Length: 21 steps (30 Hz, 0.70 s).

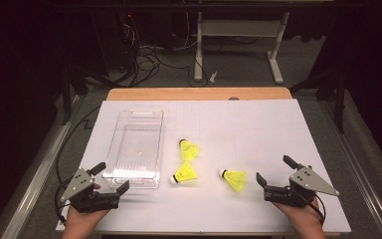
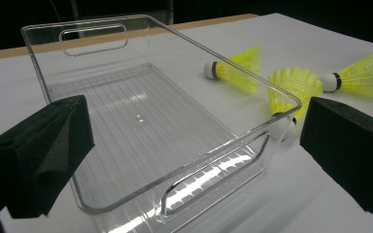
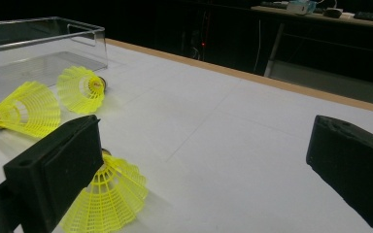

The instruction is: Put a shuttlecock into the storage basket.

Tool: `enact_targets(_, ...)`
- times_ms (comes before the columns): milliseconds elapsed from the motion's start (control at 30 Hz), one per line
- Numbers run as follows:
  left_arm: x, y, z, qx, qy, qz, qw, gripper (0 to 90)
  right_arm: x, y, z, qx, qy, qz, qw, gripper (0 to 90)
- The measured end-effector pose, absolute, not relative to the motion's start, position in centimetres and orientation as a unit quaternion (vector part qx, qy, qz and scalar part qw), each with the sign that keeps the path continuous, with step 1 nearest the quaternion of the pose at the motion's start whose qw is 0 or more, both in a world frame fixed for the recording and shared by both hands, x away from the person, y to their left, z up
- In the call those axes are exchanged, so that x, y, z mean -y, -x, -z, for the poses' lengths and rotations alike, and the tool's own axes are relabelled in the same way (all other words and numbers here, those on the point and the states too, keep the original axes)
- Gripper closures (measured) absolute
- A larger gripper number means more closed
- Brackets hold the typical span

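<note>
A white-covered table (image 1: 258, 124) is seen from above, with a person's two hands entering from the bottom edge, each holding a two-jaw gripper.

At the 8 o'clock corner of the table, the left gripper (image 1: 113, 178) has its jaws spread wide and holds nothing. It rests just in front of the near end of a clear plastic bin (image 1: 124, 124), a long, shallow, empty box with ribbed floor and cut-out handles at both short ends. In the left gripper view the bin's near handle (image 2: 213, 170) sits between the two black jaws, which do not touch it.

Right of the bin, near the table's centre, lie three yellow shuttlecocks on their sides, each a bright mesh skirt with a white cork tip and a dark band. One lies farthest back (image 1: 189, 149), a second just in front of it (image 1: 184, 174), almost touching, and a third apart at 4 o'clock (image 1: 234, 179).

At 5 o'clock, the right gripper (image 1: 272, 174) is also spread wide and empty, with the third shuttlecock just beside its left jaw (image 3: 108, 196).

Nothing is picked up yet; this looks like the start of loading the shuttlecocks into the bin. The next move likely calls for the right gripper to slide left around the nearest shuttlecock and pinch gently, since the skirt is light and crushable.
</note>
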<state>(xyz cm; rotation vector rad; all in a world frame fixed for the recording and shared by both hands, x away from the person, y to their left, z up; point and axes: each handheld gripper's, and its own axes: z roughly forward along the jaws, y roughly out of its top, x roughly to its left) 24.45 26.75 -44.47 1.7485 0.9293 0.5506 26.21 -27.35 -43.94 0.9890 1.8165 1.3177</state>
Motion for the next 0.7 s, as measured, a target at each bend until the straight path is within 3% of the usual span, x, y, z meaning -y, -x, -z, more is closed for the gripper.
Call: enact_targets(700,-26.8,-24.4,44.6,-0.391,-0.732,-0.229,0.509,0.2,28.5,-26.3,43.8,-0.695,-0.390,-0.513,0.318,0.1)
